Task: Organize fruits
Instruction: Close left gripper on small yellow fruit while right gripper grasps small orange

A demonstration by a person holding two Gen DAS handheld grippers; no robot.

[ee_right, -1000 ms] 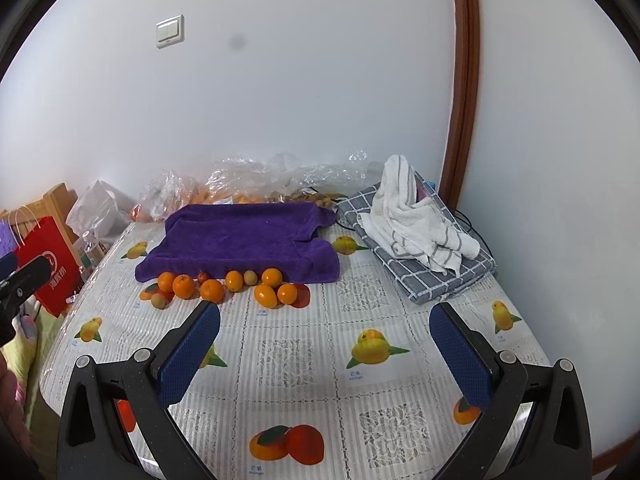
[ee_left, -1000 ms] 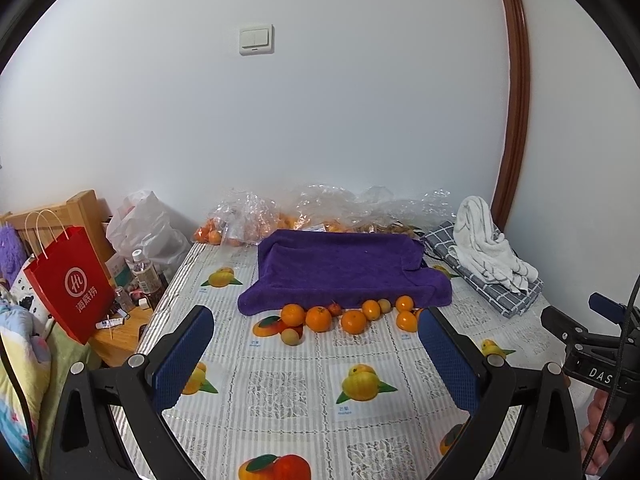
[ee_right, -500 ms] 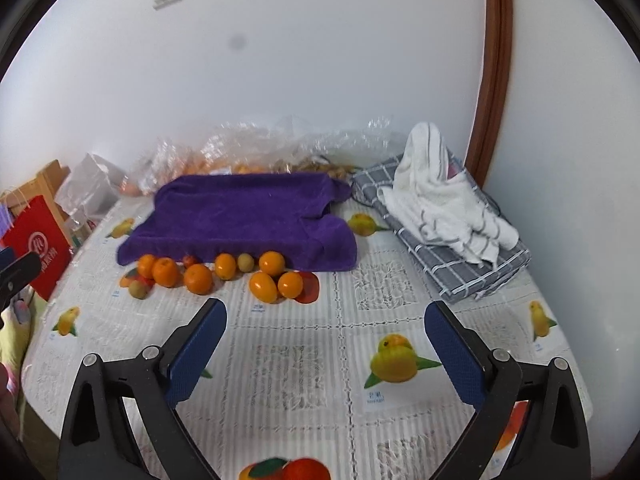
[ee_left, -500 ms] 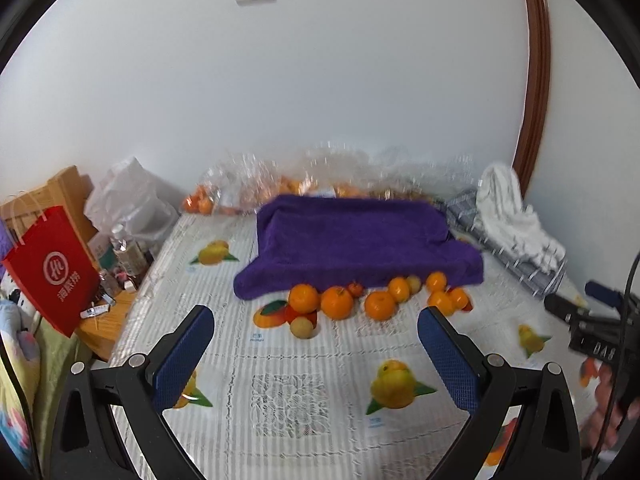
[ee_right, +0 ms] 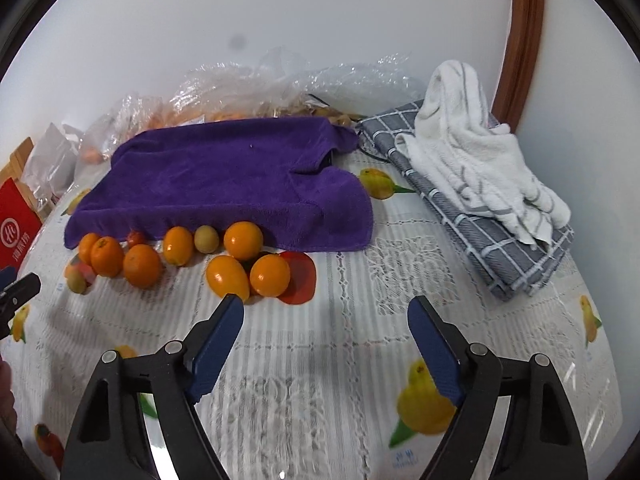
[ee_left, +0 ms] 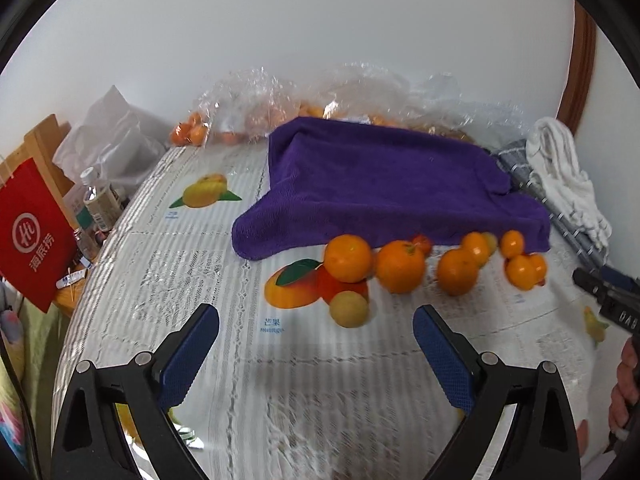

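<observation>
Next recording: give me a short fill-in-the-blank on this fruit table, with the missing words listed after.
1. The loose oranges lie along the near edge of a towel coloured ____.
2. The white striped cloth rests on a folded ____ checked cloth.
3. Against the wall behind the towel sit clear ____ bags holding more fruit.
4. Between the fingers of the left gripper and of the right gripper, there is ____ fruit.

Missing words: purple; grey; plastic; no
</observation>
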